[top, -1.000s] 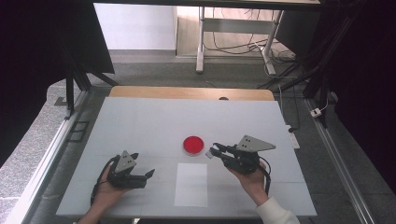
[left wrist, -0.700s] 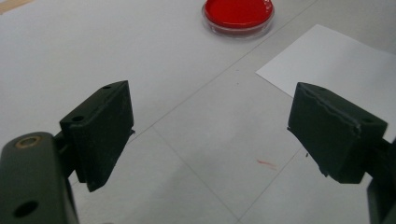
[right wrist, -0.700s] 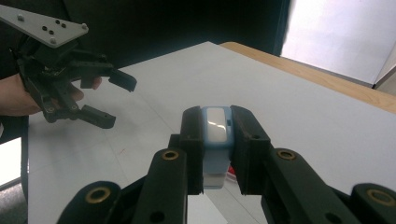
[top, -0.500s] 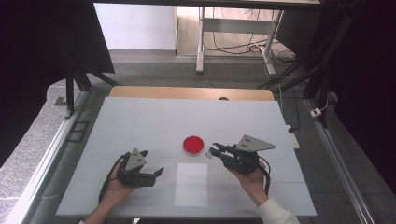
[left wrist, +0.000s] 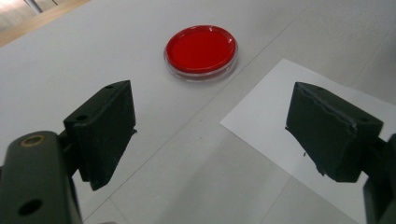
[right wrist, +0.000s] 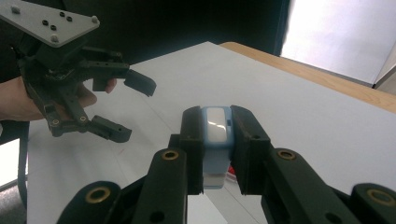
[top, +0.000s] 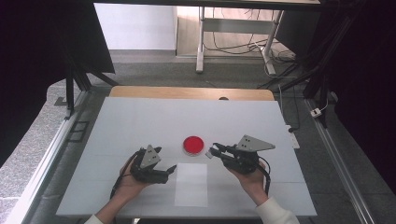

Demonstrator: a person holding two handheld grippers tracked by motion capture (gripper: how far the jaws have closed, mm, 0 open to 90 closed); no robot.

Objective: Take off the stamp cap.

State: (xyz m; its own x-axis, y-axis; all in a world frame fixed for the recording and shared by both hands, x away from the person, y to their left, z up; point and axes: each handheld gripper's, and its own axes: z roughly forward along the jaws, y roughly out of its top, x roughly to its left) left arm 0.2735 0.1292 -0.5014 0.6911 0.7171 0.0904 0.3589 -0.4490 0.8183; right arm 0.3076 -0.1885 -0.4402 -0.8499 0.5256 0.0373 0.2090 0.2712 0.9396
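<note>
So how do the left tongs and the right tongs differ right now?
The left tongs stand wide open with nothing between them, while the right tongs are shut on a small blue and white block. The left tongs sit beside the white paper sheet, aimed toward the red dish; the right tongs hover just right of that dish. Both are black, hand-held and low over the table.

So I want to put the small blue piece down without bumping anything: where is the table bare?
The table is bare across its far half, beyond the red dish, and along both side edges. It is crowded near the front middle, where the left gripper, white paper sheet and right gripper, clamping the blue piece, bunch together.
</note>
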